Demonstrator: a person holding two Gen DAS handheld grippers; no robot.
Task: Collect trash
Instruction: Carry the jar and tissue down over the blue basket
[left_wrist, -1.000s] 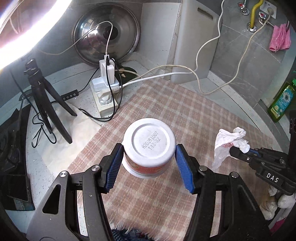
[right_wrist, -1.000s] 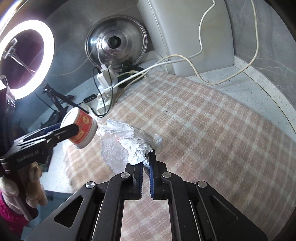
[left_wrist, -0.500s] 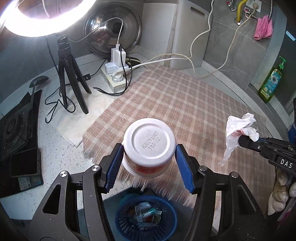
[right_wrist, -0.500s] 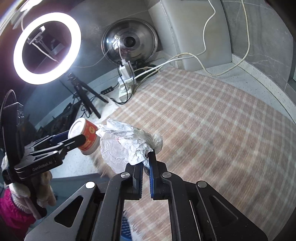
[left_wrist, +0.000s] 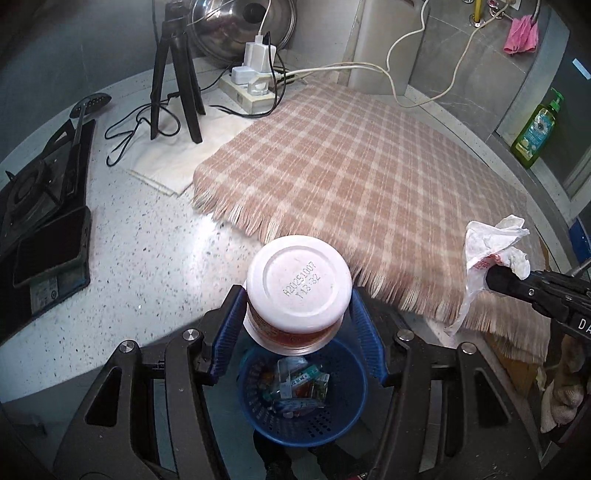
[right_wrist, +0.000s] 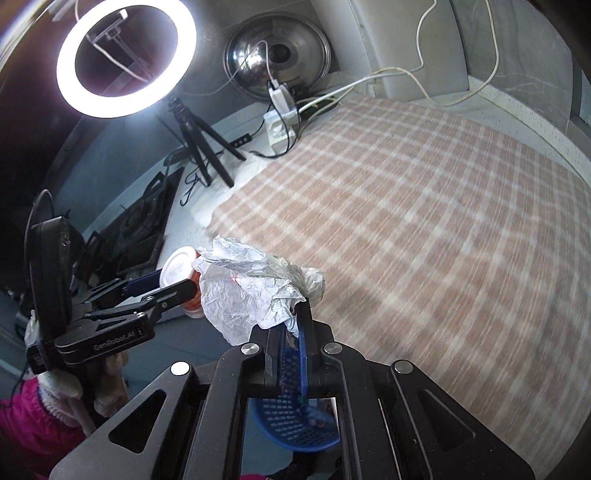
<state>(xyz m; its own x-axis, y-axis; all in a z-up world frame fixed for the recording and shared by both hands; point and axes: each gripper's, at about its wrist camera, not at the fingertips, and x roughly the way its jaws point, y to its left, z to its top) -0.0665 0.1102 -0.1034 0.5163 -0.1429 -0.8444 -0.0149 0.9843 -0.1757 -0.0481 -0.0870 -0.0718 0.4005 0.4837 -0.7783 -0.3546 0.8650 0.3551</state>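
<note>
My left gripper is shut on a white-lidded cup with an orange label, its blue pads pressing both sides. The cup hangs past the counter's front edge, right above a blue perforated trash basket that holds several wrappers. My right gripper is shut on a crumpled white plastic bag. In the left wrist view that bag hangs over the fringe of the checked cloth, at the right. The right wrist view shows the basket below its fingers and the cup to the left.
A pink checked cloth covers the counter. At the back stand a tripod, a power strip with chargers, a steel lid and a ring light. A stove lies left, a green bottle right.
Both grippers have drawn back from the middle of the cloth to the counter's front edge, each keeping its load. The blue basket has come into view beneath them.
</note>
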